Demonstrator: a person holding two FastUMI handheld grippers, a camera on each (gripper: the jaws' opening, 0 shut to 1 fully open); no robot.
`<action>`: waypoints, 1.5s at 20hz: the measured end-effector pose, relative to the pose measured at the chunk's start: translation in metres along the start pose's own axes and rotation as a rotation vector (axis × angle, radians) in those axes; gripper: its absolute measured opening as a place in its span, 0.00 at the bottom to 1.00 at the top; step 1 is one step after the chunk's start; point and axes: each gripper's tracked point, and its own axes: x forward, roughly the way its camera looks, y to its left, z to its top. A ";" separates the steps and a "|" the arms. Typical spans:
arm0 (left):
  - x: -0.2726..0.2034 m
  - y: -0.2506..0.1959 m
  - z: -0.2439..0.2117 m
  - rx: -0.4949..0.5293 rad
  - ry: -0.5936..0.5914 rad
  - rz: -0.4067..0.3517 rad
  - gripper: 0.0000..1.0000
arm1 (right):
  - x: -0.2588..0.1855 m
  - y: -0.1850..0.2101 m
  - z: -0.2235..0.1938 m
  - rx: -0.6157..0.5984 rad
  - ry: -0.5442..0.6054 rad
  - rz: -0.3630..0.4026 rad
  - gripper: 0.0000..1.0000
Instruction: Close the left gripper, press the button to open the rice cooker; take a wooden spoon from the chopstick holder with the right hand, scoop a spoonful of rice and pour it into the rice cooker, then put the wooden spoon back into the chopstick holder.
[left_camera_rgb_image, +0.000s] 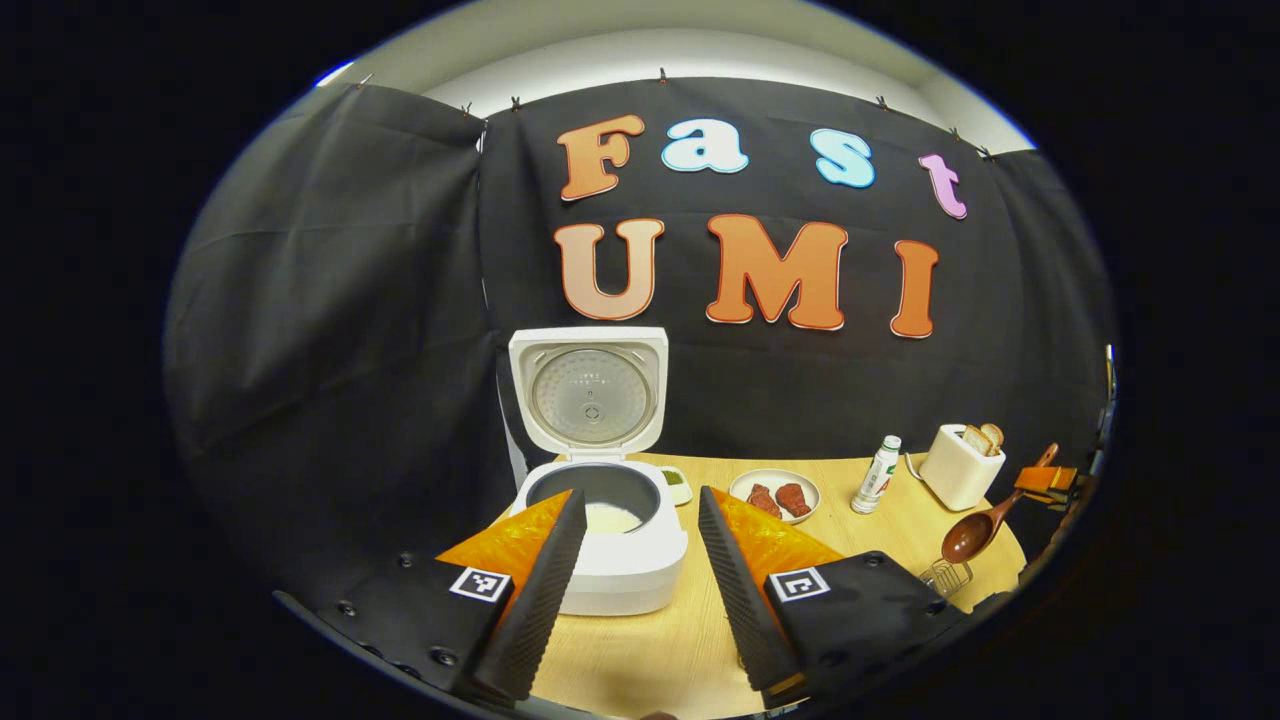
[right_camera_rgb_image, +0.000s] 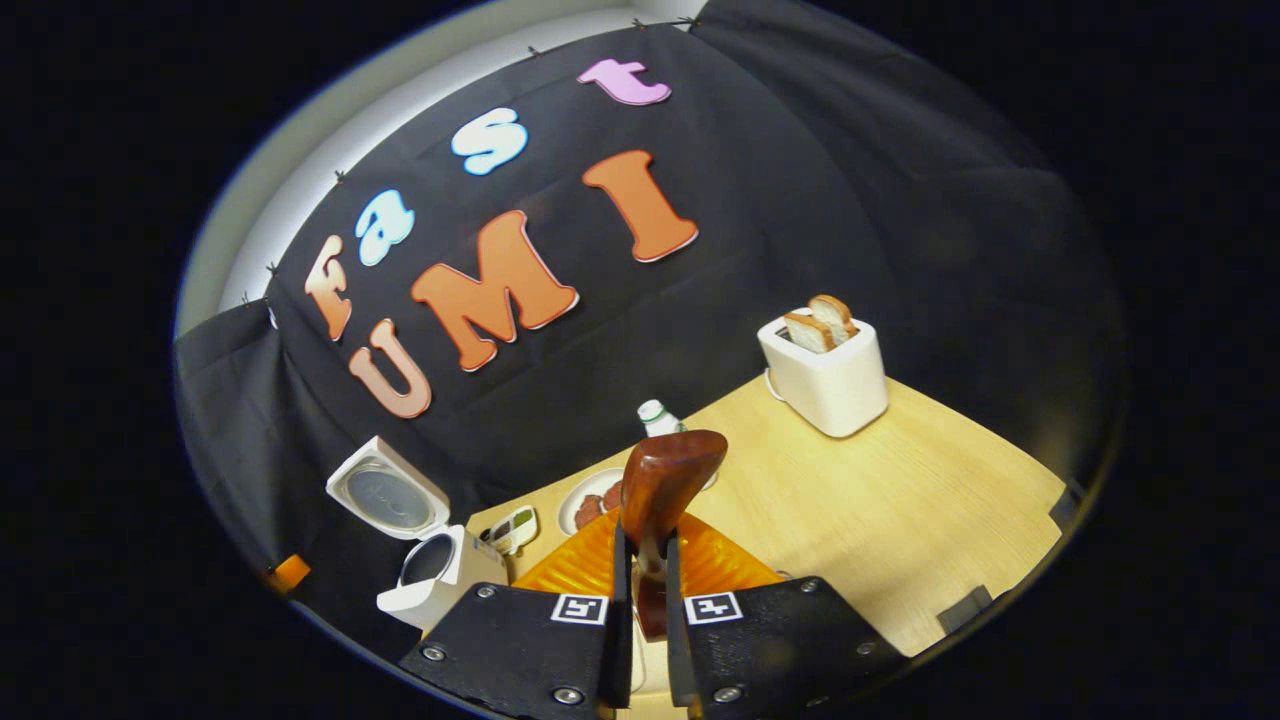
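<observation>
Spoon in R tongs, over the holder; cooker open w/ rice inside

R tongs (right_camera_rgb_image: 640, 575) pinch the wooden spoon (right_camera_rgb_image: 662, 482) by its handle, bowl up and away. In left gripper view the spoon hangs bowl-down just above the wire chopstick holder (left_camera_rgb_image: 946, 576) at the counter's (left_camera_rgb_image: 640, 650) near right, prob. lined up for return. L tongs (left_camera_rgb_image: 632, 590) spread, idle, facing the rice cooker (left_camera_rgb_image: 612, 560) at far left; lid up, white rice in pot.

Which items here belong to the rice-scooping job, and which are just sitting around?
Job: rice cooker, lid up; wooden spoon gripped in the right claw; wire holder.
Bystanders: toaster with bread, bottle, plate of meat.
</observation>
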 end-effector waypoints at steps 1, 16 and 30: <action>-0.001 0.005 -0.001 -0.005 -0.002 0.005 0.80 | 0.001 0.016 -0.005 -0.022 0.006 0.023 0.14; -0.033 0.087 -0.019 0.004 -0.008 0.150 0.95 | 0.043 0.086 -0.136 -0.523 0.135 0.047 0.14; -0.026 0.118 -0.044 0.018 0.044 0.186 0.95 | 0.052 0.085 -0.212 -0.785 0.175 -0.002 0.14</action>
